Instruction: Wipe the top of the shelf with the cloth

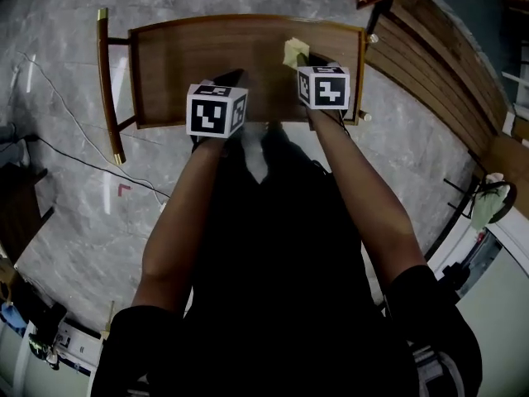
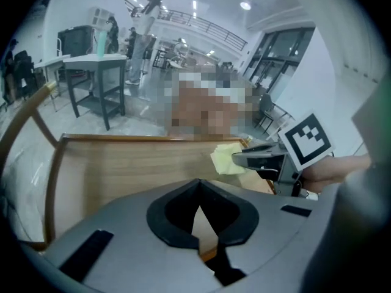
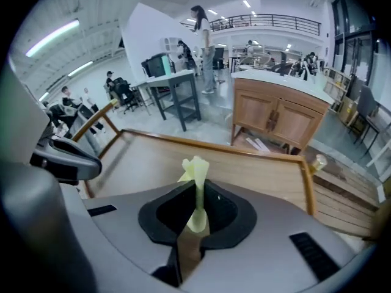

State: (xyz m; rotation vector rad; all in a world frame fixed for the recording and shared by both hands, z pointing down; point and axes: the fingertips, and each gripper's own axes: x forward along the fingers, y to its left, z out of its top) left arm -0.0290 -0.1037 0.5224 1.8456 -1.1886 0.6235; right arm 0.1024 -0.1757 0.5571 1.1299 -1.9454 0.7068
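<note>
Right gripper [image 3: 197, 191] has its fingers clamped on the yellow cloth [image 3: 195, 168], which is bunched upright between them over the shelf [image 1: 186, 56] top near its right edge, perhaps touching the wood. Left gripper [image 2: 198, 206], fingers closed on nothing, hovers by the near edge.

Bright, open hall with a grey stone floor

The floor [image 1: 66, 81] is grey and veined like marble, with a thin cable [image 1: 78, 126] trailing across it and a small red mark [image 1: 124, 190]. Slatted wooden planking [image 1: 450, 64] curves along the right. Farther back stand a pale wooden cabinet [image 3: 278, 118], a dark high table [image 3: 174, 93] and a railed mezzanine [image 3: 275, 22] against white walls. Strip lights [image 3: 52, 38] and ceiling spots shine, and tall dark-framed windows [image 2: 278, 60] line one side.
</note>
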